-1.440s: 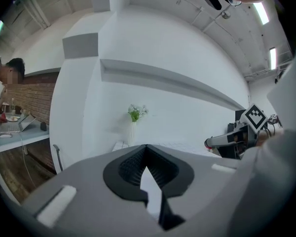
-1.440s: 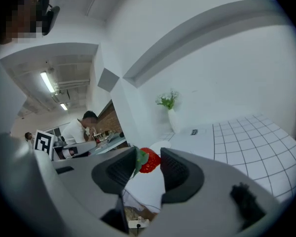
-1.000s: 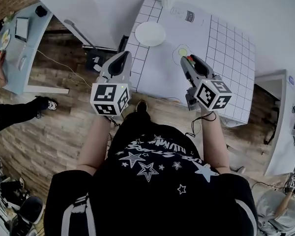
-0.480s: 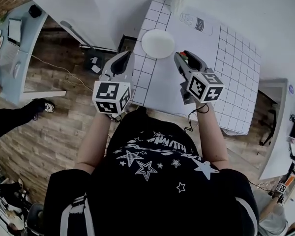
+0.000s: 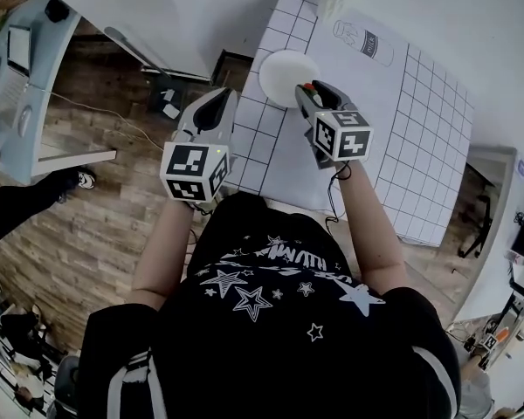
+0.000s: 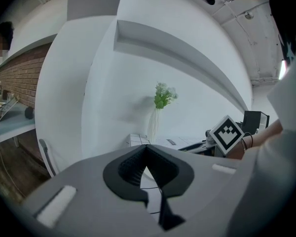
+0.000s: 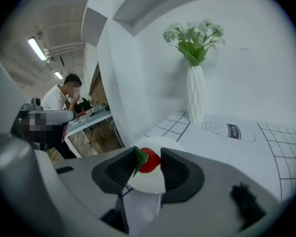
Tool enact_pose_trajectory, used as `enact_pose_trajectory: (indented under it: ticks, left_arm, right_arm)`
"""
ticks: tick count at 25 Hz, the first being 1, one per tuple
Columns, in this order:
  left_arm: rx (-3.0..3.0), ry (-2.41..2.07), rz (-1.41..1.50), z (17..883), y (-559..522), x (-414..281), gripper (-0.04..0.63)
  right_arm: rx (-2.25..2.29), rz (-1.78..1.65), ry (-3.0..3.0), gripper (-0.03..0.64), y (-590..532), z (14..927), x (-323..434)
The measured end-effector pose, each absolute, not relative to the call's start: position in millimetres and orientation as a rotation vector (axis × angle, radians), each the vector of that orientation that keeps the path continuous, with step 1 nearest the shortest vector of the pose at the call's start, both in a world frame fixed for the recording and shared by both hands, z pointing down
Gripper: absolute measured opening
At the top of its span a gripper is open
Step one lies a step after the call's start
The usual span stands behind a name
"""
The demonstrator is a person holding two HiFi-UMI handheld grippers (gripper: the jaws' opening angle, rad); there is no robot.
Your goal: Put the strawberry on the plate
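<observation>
Strawberry point(image 7: 151, 162), one, clamped in right tongs point(image 7: 147, 156) near one plate point(image 7: 147, 183); left tongs point(image 6: 147, 150) together, empty.

Red strawberry point(image 7: 149, 161) with green leaves, held in right hand-held gripper point(image 7: 148, 155), above round white plate point(image 5: 282, 70)

Bright, even indoor light; ceiling tubes point(image 7: 39, 49) glow at 10 o'clock in the right gripper view. Both gripper views bulge, with black vignetted corners.
</observation>
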State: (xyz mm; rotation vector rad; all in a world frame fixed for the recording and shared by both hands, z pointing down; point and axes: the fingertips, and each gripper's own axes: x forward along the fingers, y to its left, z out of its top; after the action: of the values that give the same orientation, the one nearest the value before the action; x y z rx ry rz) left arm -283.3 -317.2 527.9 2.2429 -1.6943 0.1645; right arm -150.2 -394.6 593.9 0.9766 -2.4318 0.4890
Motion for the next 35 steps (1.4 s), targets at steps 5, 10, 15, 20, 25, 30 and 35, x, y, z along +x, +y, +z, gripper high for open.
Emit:
enact_pose_trajectory:
  ticks: [5, 10, 15, 20, 25, 30, 35]
  left_arm:
    - [2.236, -1.687, 0.182, 537, -326, -286, 0.009]
    - [2.236, -1.68, 0.199, 543, -333, -286, 0.009]
    - [2.226, -1.678, 0.209, 547, -333, -286, 0.009]
    - [2.223, -1.68, 0.216, 547, -329, -287, 0.009]
    - [2.224, -1.68, 0.217, 547, -326, -289, 0.009]
    - [2.229, -1.678, 0.208, 548, -323, -287, 0.008]
    - [2.255, -1.672, 0.204, 540, -319, -281, 0.009]
  right_arm:
    - [0.962, 0.491, -2.396, 0.169, -408, 612, -163]
    - [0.94, 0.479, -2.331, 0.169, -416, 633, -168]
    - [0.939, 0.491, -2.285, 0.169, -422, 645, -169]
    - [0.929, 0.493, -2.264, 0.17, -422, 651, -169]
    - [0.963, 0.484, -2.281, 0.19, -422, 642, -168]
    - [0.99, 0.464, -2.319, 0.195, -412, 626, -160]
    - [1.024, 0.466, -2.392, 0.193, -400, 600, -148]
